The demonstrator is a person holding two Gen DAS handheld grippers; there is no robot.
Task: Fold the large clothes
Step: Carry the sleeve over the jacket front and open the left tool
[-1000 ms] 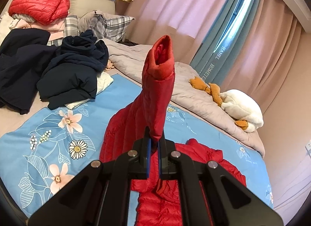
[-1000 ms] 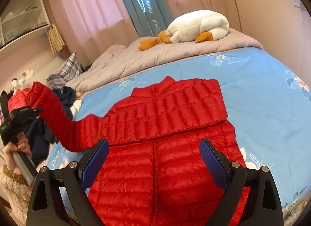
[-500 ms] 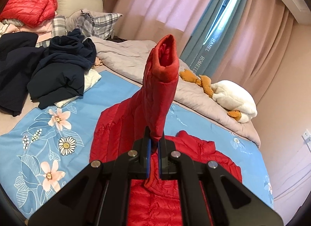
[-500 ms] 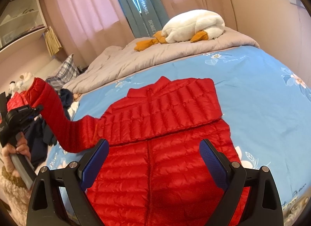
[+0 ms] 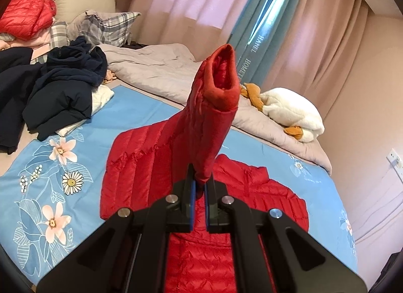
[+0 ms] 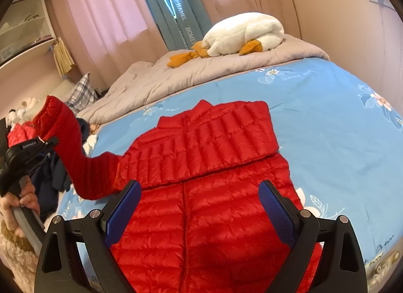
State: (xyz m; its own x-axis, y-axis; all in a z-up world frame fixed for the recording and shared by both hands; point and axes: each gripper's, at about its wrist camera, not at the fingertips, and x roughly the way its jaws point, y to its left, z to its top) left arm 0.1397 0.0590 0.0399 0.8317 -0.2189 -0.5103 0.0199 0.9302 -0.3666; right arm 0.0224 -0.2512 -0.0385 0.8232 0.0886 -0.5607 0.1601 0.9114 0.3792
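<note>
My left gripper (image 5: 199,187) jaws clamp the sleeve (image 5: 214,116) of the red quilted puffer jacket (image 6: 214,187) lying on the blue floral bedsheet (image 6: 327,121); cuff up at 12 o'clock. Right gripper (image 6: 199,204) jaws spread, empty. Risk: slick sleeve slips out, fold lands crooked.

Both wrist cameras are looking along their fingers, low over the bed (image 5: 83,126), toward the plush goose (image 5: 292,114) (image 6: 241,33); both are sharing the red jacket (image 5: 141,156) (image 6: 206,167) lying before that goose
</note>
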